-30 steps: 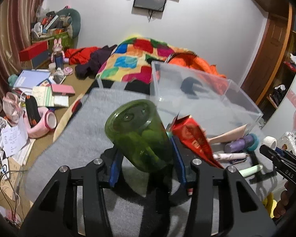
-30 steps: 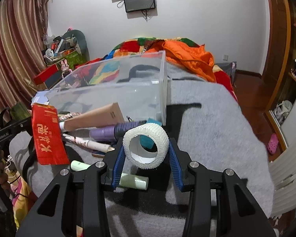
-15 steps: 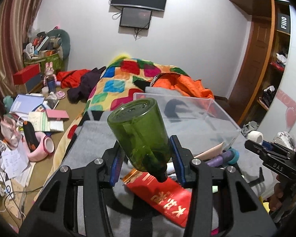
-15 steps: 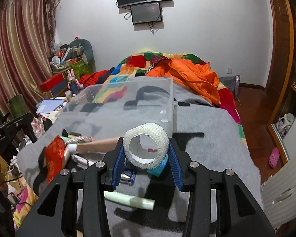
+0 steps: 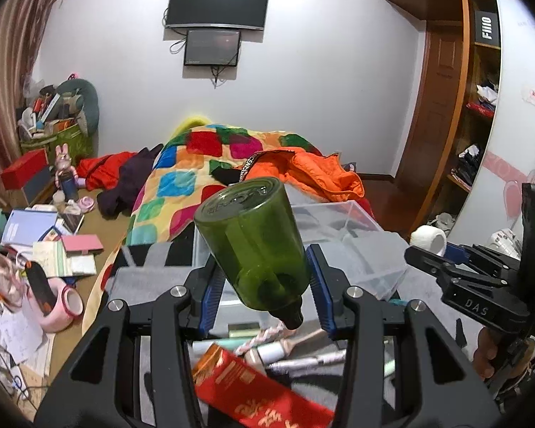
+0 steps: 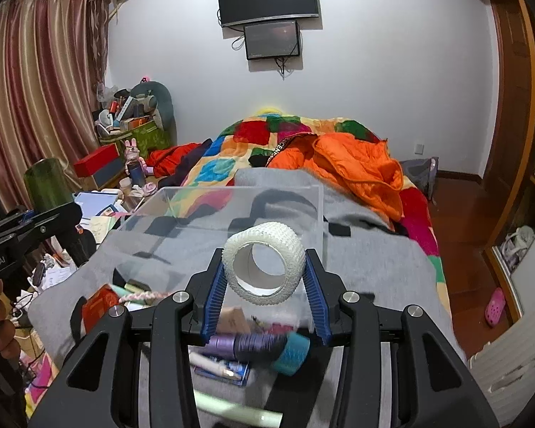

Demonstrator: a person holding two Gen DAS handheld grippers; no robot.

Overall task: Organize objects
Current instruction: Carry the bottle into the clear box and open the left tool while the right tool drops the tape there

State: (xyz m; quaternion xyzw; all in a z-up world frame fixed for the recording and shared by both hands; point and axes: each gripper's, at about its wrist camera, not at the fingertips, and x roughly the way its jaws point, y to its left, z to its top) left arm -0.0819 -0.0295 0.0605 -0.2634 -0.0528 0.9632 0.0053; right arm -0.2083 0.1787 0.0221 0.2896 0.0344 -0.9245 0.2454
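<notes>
our left gripper (image 5: 265, 287) pinches a green bottle (image 5: 255, 246), base up, above the clear bin (image 5: 371, 246). our right gripper (image 6: 265, 290) pinches a white tape roll (image 6: 264, 262) over the bin's near edge.

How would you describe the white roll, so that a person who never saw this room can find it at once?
Start at the grey blanket covering the near end of the bed, then find the clear plastic box on it. Just in front of that box, the right gripper holds a white, mesh-textured roll of tape between its blue jaws. It is the only hollow white ring there.
</notes>
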